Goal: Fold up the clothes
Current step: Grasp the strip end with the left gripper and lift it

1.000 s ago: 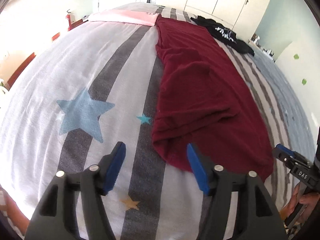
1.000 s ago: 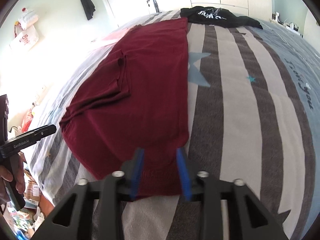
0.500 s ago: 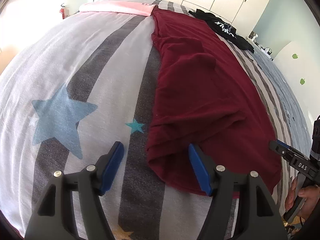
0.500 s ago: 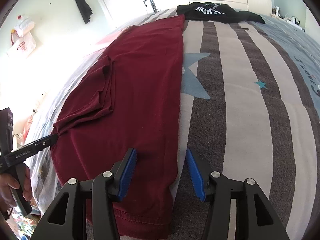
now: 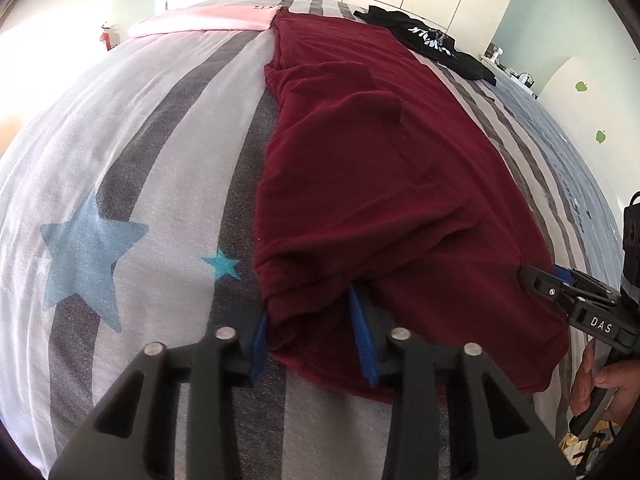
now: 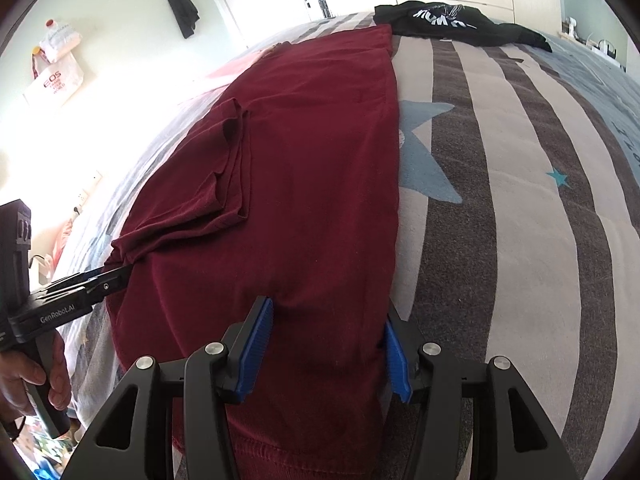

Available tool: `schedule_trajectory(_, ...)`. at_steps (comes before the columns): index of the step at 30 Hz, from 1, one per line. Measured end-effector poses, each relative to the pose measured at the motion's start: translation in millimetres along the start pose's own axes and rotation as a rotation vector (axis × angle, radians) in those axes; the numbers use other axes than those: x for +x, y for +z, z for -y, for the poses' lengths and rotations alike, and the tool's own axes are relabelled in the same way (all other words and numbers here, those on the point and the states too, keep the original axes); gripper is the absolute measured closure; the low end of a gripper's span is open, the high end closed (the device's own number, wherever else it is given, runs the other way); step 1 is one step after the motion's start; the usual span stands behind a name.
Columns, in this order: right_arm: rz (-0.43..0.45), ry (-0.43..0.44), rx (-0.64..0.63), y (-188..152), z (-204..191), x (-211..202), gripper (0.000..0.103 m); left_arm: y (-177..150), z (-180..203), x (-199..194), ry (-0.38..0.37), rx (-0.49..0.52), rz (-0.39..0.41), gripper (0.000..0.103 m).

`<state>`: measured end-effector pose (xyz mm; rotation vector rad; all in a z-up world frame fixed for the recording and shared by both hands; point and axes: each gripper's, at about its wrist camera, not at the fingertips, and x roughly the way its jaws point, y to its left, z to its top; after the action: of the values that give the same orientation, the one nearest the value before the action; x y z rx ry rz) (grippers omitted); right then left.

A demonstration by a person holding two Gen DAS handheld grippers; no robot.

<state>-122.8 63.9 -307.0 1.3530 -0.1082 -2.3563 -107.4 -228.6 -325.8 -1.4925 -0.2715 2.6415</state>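
Observation:
A dark red garment [image 5: 360, 168] lies lengthwise on the striped bed, its sides folded inward; it also shows in the right wrist view [image 6: 304, 160]. My left gripper [image 5: 310, 320] is open, its blue pads either side of the garment's near left folded corner. My right gripper [image 6: 326, 334] is open, its pads straddling the garment's near right edge. Each gripper shows in the other's view: the right one [image 5: 560, 284] at the garment's right side, the left one [image 6: 112, 276] at its left corner.
The bed cover [image 5: 140, 168] is grey and white striped with blue stars. A pink cloth [image 5: 208, 22] lies at the far left and a black printed shirt [image 6: 452, 20] at the far end. Wardrobe doors stand beyond; a bag [image 6: 52, 80] hangs on the wall.
Both grippers have moved forward and down onto the garment's near end. The left gripper's pads have narrowed around the folded corner; the right's have widened around the right edge.

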Motion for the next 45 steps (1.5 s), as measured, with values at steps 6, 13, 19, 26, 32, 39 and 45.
schedule_trajectory(6, -0.028, 0.020, 0.021, 6, 3, 0, 0.086, 2, 4, -5, 0.003, 0.016, -0.004, 0.094)
schedule_trajectory(13, -0.010, 0.031, 0.004, 8, -7, -31, 0.098, -1, 5, -56, -0.034, 0.011, 0.043, 0.099)
schedule_trajectory(19, -0.087, 0.058, 0.007, -28, -26, -74, 0.099, -46, 10, -106, -0.050, 0.014, -0.061, 0.099)
schedule_trajectory(26, -0.241, 0.104, -0.006, -79, -57, -116, 0.099, -88, -2, -139, -0.027, -0.030, -0.168, 0.099)
schedule_trajectory(32, -0.156, 0.098, 0.051, -28, -61, -131, 0.099, -28, -7, -163, -0.082, -0.034, -0.037, 0.099)
schedule_trajectory(39, 0.028, 0.080, 0.064, 64, -58, -128, 0.099, 75, -7, -151, -0.090, 0.071, 0.125, 0.099)
schedule_trajectory(45, 0.093, 0.066, 0.035, 150, -27, -67, 0.099, 160, -18, -71, -0.048, 0.146, 0.148, 0.099)
